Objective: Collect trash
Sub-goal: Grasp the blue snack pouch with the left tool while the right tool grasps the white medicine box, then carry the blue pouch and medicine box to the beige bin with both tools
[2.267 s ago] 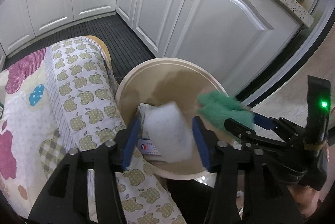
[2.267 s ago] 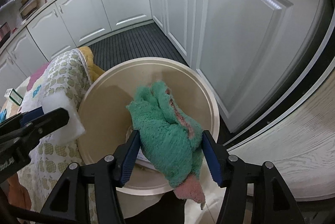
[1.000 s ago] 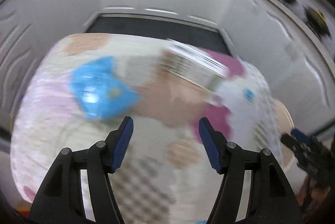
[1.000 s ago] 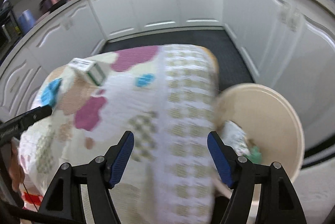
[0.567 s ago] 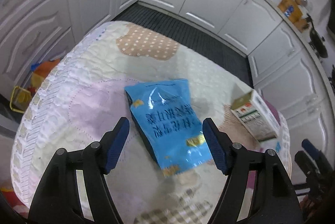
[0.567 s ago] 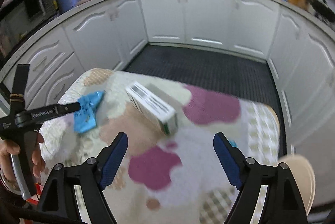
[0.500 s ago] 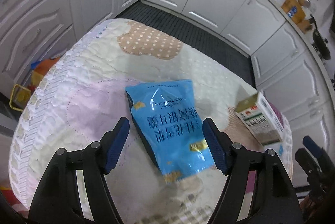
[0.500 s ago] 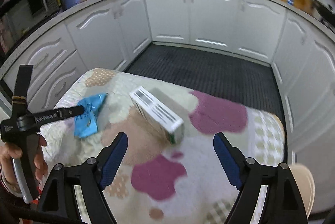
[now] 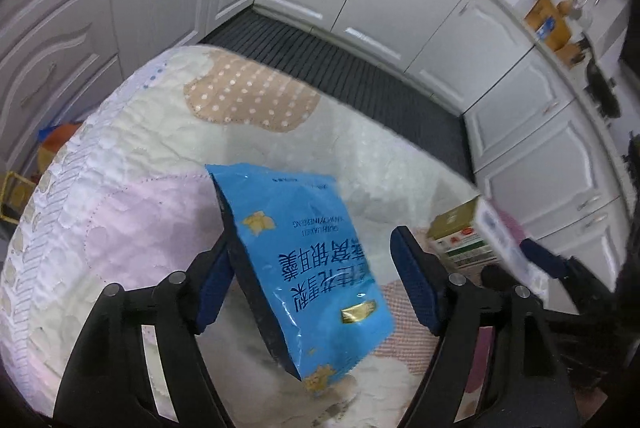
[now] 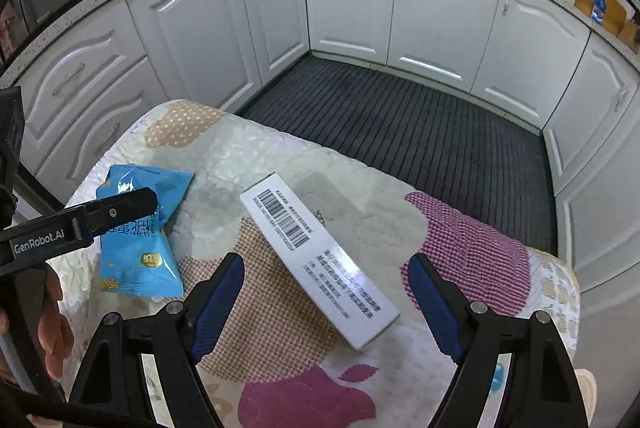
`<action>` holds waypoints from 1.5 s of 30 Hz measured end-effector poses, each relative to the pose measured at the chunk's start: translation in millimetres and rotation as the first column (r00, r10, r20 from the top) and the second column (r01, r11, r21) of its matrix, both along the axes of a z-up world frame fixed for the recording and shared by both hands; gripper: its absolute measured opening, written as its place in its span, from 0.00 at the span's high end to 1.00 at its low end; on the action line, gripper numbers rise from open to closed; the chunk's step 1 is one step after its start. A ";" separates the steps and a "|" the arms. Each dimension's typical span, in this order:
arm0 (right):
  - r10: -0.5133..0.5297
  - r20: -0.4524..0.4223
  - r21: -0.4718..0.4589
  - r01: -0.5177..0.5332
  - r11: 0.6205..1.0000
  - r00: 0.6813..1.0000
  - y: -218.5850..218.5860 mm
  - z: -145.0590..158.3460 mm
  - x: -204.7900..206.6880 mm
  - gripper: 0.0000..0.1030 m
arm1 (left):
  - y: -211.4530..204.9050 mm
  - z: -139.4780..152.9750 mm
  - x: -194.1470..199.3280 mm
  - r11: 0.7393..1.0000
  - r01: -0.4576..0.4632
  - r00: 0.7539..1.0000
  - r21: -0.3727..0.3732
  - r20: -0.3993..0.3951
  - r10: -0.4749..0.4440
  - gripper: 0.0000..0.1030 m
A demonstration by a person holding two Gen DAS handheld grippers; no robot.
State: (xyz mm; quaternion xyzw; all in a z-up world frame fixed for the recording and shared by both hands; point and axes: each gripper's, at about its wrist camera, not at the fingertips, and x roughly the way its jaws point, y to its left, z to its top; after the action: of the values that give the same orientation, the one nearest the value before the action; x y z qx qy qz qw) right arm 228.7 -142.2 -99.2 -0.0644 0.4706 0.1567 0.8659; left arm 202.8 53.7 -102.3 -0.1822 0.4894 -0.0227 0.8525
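Left wrist view: we straddle the blue snack bag [image 9: 304, 268] on the quilted table cover [image 9: 132, 155] with the left gripper [image 9: 310, 288], jaws opening and not yet pinching, while the right gripper [image 10: 326, 304] gapes wide around the white carton [image 10: 316, 256], each lined up for pickup.

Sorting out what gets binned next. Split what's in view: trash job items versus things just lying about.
For the job:
- blue snack packet, between the opening left gripper jaws
- white barcode box, ahead of the open right gripper

Lying about:
- patchwork cloth
- kitchen cabinets
- striped floor mat
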 end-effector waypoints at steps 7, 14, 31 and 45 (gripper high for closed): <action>0.007 0.003 0.004 -0.007 1.000 1.000 10.6 -4.4 -9.0 0.59 | 0.3 -12.9 -1.5 1.000 0.005 1.000 -0.022 -0.017 -0.006 0.36; -0.016 0.072 -0.001 0.016 1.000 0.997 -1.5 12.5 -46.5 0.64 | -8.6 3.7 -29.7 0.997 0.068 0.997 -0.029 0.048 -0.066 0.49; -0.201 0.002 0.127 0.199 0.972 0.980 -83.9 36.2 -143.5 0.70 | -87.4 33.6 -100.6 0.956 0.294 0.951 -0.014 0.108 -0.291 0.51; -0.282 -0.034 0.095 0.284 0.954 0.959 -121.2 23.5 -185.6 0.74 | -151.1 37.8 -127.1 0.918 0.396 0.912 0.011 0.110 -0.395 0.51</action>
State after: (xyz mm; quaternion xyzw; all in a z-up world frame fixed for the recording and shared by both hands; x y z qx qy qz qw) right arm 43.1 -263.5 -75.7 0.0481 0.4753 0.0545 0.8768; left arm 75.7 -97.4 -64.4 -0.0826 0.4684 -0.2075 0.8548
